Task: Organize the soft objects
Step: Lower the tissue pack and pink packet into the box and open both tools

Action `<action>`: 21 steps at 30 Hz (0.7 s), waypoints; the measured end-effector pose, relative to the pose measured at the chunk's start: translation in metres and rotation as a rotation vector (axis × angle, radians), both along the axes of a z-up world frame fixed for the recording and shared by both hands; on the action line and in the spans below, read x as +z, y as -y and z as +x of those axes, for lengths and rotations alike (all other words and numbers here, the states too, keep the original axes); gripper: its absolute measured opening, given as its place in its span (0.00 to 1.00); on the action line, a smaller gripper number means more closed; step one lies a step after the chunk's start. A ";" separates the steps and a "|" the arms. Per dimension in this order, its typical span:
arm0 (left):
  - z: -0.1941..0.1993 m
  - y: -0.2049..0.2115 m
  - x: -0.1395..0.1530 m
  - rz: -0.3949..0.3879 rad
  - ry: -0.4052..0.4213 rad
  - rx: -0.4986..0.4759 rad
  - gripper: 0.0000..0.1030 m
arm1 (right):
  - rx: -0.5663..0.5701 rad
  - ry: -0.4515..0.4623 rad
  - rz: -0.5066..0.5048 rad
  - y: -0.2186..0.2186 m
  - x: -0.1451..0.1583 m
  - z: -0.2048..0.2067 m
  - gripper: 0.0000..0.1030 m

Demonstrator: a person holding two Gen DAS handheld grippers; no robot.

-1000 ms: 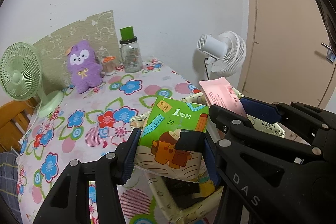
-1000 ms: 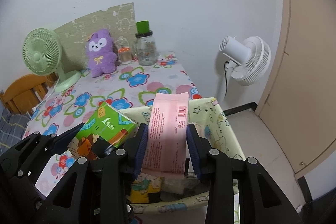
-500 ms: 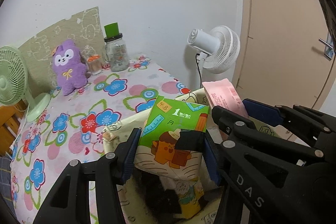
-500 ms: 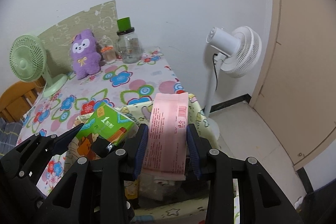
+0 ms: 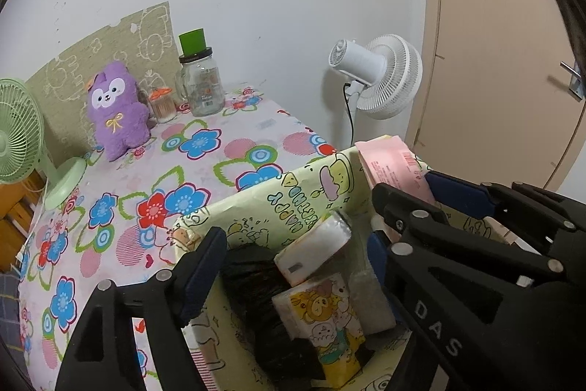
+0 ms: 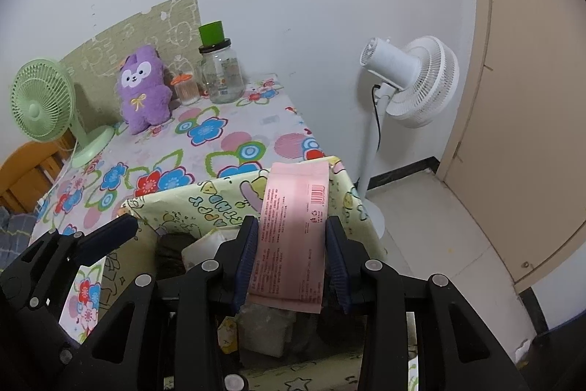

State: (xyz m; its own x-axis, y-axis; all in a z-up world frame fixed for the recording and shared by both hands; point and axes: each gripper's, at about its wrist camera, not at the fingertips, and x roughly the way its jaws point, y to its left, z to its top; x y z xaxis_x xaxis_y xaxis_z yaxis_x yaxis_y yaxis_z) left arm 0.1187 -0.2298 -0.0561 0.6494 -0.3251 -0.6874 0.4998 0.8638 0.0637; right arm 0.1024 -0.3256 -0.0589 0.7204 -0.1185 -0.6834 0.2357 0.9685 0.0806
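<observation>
Where the left gripper point(image 5: 296, 266) fills the lower part of its view, its jaws have just been opening and now stand wide apart with nothing pinched between them. Below them lies the pale yellow cartoon-print fabric bin point(image 5: 293, 193), holding a yellow cartoon tissue pack point(image 5: 322, 321), a white plastic-wrapped pack point(image 5: 315, 251) and a dark bundle point(image 5: 256, 284) too shadowed to identify. In the right wrist view, the right gripper point(image 6: 291, 262) is clamped on the flat pink printed packet point(image 6: 293, 237), upright at frame centre above the bin's far edge; its lower end hides the contents beneath.
</observation>
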 end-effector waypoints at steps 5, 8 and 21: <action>-0.002 -0.005 0.002 0.010 0.008 0.003 0.79 | 0.023 0.001 0.014 -0.008 0.000 0.003 0.41; -0.003 -0.010 0.003 0.016 0.009 0.008 0.79 | 0.039 0.001 0.016 -0.013 0.000 0.004 0.42; -0.014 -0.036 0.012 -0.003 0.039 0.033 0.90 | 0.021 0.026 0.018 -0.032 0.007 -0.007 0.78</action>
State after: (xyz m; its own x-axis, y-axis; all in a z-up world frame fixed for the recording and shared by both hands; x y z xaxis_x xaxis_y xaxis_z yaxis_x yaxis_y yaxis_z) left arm 0.1048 -0.1941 -0.0440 0.6861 -0.3054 -0.6604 0.4684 0.8799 0.0797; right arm 0.0951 -0.2933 -0.0514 0.7399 -0.0905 -0.6666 0.2128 0.9715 0.1043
